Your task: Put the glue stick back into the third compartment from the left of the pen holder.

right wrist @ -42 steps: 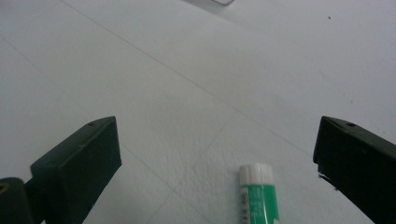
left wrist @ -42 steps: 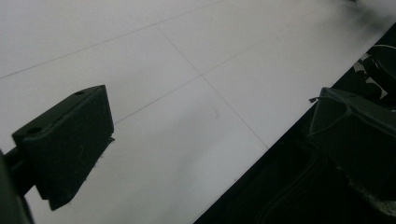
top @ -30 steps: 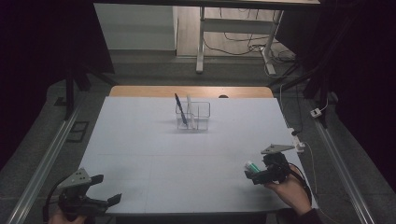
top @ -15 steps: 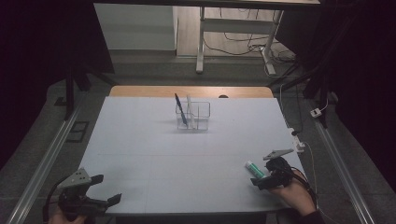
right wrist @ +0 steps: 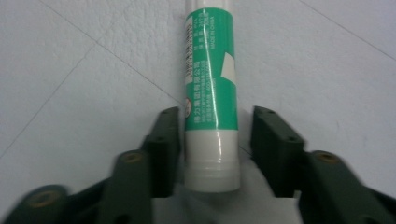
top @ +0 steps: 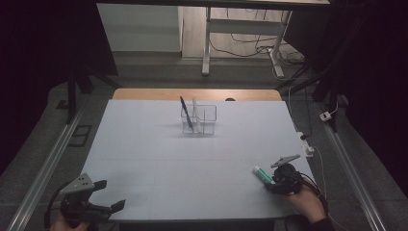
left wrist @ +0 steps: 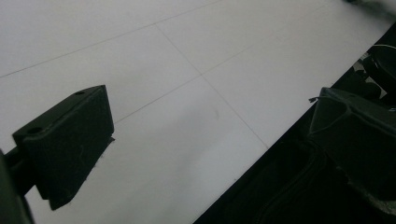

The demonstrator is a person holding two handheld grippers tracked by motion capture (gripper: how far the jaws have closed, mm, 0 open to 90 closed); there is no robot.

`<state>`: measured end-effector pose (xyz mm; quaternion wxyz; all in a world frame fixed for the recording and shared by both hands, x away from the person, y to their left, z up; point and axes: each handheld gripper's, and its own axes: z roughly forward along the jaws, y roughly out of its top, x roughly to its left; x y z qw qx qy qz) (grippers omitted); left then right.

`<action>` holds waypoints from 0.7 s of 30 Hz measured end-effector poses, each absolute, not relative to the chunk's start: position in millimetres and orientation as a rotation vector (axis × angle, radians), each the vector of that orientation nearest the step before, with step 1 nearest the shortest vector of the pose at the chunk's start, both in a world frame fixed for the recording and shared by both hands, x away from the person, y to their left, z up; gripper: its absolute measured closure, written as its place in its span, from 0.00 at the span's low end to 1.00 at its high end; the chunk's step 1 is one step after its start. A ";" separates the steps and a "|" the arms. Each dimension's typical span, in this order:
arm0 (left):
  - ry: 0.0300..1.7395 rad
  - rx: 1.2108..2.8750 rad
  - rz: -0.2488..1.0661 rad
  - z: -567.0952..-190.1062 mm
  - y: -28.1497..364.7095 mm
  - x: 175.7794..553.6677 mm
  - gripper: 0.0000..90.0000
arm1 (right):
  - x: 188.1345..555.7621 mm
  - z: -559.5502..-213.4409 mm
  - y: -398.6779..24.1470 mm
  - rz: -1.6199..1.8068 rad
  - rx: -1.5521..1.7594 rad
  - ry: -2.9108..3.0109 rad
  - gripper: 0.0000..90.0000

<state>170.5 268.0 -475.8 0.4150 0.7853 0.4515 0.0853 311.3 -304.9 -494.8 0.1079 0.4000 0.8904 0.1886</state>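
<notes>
Two hand-held grippers listed on one white table (top: pixel 192 163). High view: left gripper (top: pixel 111 196) at 7 o'clock near the front edge, jaws spread wide over bare surface, nothing between them; right gripper (top: pixel 269 180) at 4 o'clock, lowered onto a glue stick (top: pixel 262 174) that lies flat there, its far end pointing toward 10 o'clock; a clear organizer (top: pixel 199 119) at 12 o'clock, well apart from both, with a blue pen (top: pixel 185 113) leaning in its left compartment and a pale stick upright beside it. Left gripper view: left gripper (left wrist: pixel 205 140) with one black jaw at 8 o'clock and the other at 3 o'clock, far apart, the table's front edge running between them. Right gripper view: right gripper (right wrist: pixel 212 140) straddles the white cap end of the green-labelled glue stick (right wrist: pixel 210 98); its jaws have just been closing, the 9 o'clock pad just beside the stick, a narrow gap on the 3 o'clock side, no firm clamp seen.
</notes>
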 end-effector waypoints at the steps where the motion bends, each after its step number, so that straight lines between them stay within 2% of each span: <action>1: 1.134 1.973 0.214 -475.8 268.1 170.5 0.00 | 311.3 -494.4 -305.0 0.559 1.180 2.625 0.72; 11: 1.137 1.975 0.217 -475.7 267.8 170.5 0.00 | 314.0 -492.0 -302.4 0.539 1.248 2.621 0.73; 21: 1.108 1.931 0.192 -475.3 268.8 172.8 0.00 | 312.8 -482.0 -300.6 0.686 1.218 2.624 0.73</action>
